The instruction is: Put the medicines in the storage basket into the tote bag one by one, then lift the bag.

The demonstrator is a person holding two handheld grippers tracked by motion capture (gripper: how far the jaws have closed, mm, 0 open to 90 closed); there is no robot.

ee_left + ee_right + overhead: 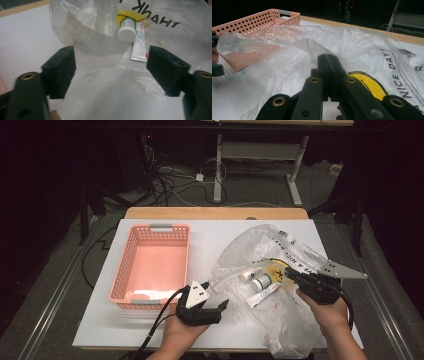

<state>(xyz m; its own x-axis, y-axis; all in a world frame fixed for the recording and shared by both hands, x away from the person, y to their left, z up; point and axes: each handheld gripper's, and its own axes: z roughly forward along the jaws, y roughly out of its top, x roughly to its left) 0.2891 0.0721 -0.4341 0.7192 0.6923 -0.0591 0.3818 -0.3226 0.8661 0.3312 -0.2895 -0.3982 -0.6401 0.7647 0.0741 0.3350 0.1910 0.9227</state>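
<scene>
Clear plastic bag (280,285) lies centre-right of frame on tabletop (210,235). R tongs (329,65) pressed together, pinching bag film. L tongs (220,306) spread wide, bottom centre, near bag edge, w/ nothing between.

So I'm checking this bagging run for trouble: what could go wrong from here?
The right gripper, shut on the plastic bag, pinches thin film that might tear or slip free. The small jar and tube lie loose inside and could slide if the bag is lifted. The left gripper is open, so nothing steadies that side.

One bag (280,265); one basket (131,270) — one jar (261,282); one tube (262,294).
</scene>
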